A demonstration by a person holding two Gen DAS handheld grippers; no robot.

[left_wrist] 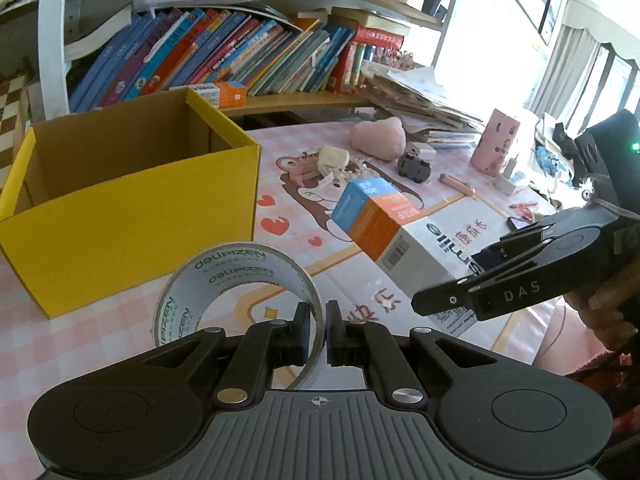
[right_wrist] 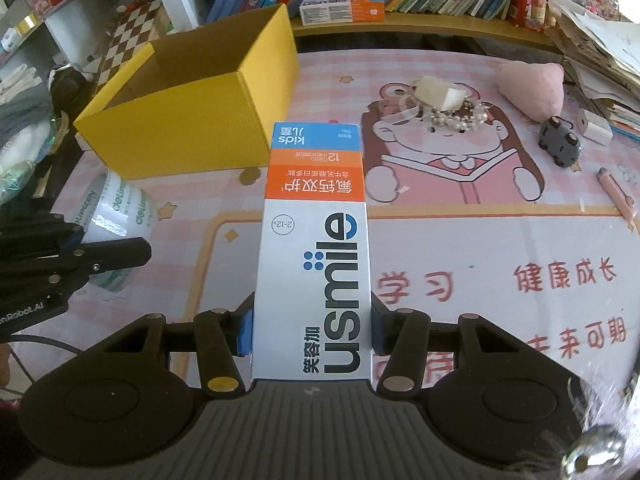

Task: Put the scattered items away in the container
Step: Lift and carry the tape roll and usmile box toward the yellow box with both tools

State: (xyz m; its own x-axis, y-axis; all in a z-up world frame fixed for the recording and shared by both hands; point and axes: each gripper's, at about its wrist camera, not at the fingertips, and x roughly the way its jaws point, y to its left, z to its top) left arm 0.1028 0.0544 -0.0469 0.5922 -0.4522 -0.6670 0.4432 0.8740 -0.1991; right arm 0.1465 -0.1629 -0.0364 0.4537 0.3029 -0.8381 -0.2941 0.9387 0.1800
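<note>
A: Yellow box point(left_wrist: 132, 216) open-topped on the pink table mat point(right_wrist: 500, 240), ahead and to the left of both grippers.

B: Nearer to which?

A: Probably the left gripper point(left_wrist: 316, 334), pinched tight on the wall of the tape roll point(left_wrist: 236, 296), roll upright and off the mat.

B: And the toothpaste carton point(right_wrist: 316, 248)?

A: Clamped by its sides in the right gripper point(right_wrist: 312, 332), long axis straight out along the fingers, far end aimed just right of the box.

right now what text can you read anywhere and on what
"usmile", "kids", "2-12": toothpaste box in the right gripper
"delipizen": tape roll in the left gripper
"DAS": right gripper's finger
"学习", "健康成长": table mat
Book spines: too blurred
</note>
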